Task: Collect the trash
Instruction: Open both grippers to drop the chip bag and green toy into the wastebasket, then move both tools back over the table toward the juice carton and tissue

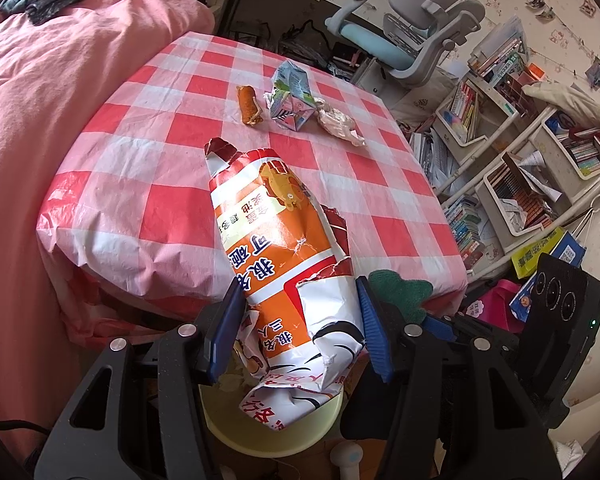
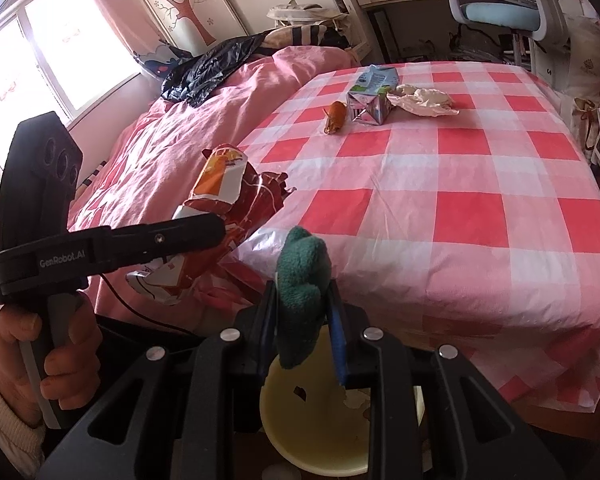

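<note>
My left gripper (image 1: 296, 320) is shut on a large orange and white snack bag (image 1: 284, 248), held off the near table edge above a pale yellow bin (image 1: 268, 432). The bag also shows in the right wrist view (image 2: 228, 196). My right gripper (image 2: 302, 312) is shut on a green cloth (image 2: 304, 280), above the same bin (image 2: 320, 440). On the checked table (image 2: 460, 208) lie an orange wrapper (image 2: 335, 117), a crushed milk carton (image 2: 370, 100) and a crumpled paper (image 2: 422, 100). They also show in the left wrist view: wrapper (image 1: 249, 105), carton (image 1: 292, 98), paper (image 1: 340, 122).
A pink quilt (image 2: 188, 128) with a black plastic bag (image 2: 208, 68) lies left of the table. A desk chair (image 1: 412, 36) stands beyond it. Bookshelves (image 1: 520, 160) stand at the right. The green cloth (image 1: 400, 288) shows right of the left gripper.
</note>
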Available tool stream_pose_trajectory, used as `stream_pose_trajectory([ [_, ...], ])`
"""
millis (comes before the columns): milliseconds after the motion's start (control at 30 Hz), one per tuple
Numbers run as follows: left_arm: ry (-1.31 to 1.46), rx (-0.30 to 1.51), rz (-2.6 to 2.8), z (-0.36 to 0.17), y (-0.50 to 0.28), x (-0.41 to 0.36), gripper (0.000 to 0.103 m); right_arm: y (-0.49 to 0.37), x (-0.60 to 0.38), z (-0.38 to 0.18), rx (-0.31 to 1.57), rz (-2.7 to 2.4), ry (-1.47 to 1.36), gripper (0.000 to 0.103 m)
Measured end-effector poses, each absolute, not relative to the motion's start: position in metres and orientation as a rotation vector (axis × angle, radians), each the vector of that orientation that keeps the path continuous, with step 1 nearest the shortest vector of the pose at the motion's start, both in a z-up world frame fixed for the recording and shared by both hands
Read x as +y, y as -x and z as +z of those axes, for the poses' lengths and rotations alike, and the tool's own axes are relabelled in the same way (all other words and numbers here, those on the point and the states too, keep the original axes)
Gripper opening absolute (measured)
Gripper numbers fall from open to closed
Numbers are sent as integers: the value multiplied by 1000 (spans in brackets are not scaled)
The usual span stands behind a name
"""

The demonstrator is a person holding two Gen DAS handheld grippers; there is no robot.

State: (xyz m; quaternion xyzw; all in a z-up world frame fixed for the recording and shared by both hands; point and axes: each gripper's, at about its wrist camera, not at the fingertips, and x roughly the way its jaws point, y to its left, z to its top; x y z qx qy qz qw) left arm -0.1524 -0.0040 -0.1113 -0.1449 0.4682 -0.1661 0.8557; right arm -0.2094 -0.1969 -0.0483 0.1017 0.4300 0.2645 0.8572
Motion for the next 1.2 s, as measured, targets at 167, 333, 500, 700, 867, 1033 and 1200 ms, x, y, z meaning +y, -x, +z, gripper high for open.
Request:
stream_pose_trajectory([
  [167, 278, 1008, -350, -116, 158, -9, 52, 212, -196, -56, 949, 556, -201, 27],
  [333, 233, 1083, -367, -129, 173, -19, 55, 217, -197, -73, 1046, 540, -185, 38],
  [500, 158, 1124, -361, -137, 186, -30, 69, 217, -207, -80, 1078, 481, -196, 52],
  [700, 158, 1093, -319, -133, 185, -25, 71, 218, -217, -78, 1057, 454, -235, 55],
  [867, 187, 1042, -271, -127, 182, -16, 71, 217, -213, -78, 1049, 457, -222, 57],
  [1033, 244, 973, -227, -116, 181, -2, 71, 217, -210, -74, 1018, 449, -197, 58],
  [1200, 309, 919, -171, -107, 175, 14, 71, 219, -204, -69, 971, 447, -150, 58],
])
